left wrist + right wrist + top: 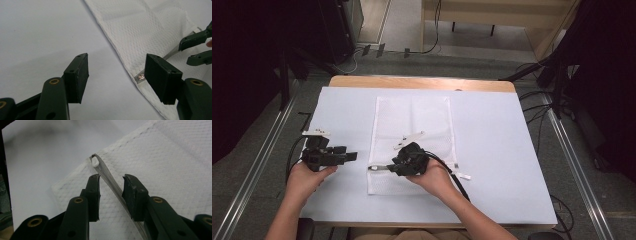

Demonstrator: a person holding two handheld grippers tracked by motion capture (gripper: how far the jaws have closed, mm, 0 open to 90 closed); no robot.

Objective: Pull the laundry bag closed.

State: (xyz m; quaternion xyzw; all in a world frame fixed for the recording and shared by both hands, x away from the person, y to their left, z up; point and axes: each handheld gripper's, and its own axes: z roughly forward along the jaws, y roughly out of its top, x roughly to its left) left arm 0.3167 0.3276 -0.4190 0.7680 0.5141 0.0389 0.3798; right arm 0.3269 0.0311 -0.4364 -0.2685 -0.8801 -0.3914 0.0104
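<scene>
Two hand-held grippers | left [116,75] released beside mesh bag [412,120] | right [111,195] released astride zipper strip [110,181]

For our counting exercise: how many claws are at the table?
2. The left claw hovers over the white sheet, just left of the mesh bag. The right claw is over the bag's near left part, astride its zip strip.

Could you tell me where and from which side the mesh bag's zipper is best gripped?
Probably at the zipper pull, at the bag's left edge. The strip lies flat along the bag's near end, and the small metal pull stands a little proud of the mesh, giving the jaws something to pinch. Come in low from the left with the open left gripper, which already faces that end.
</scene>
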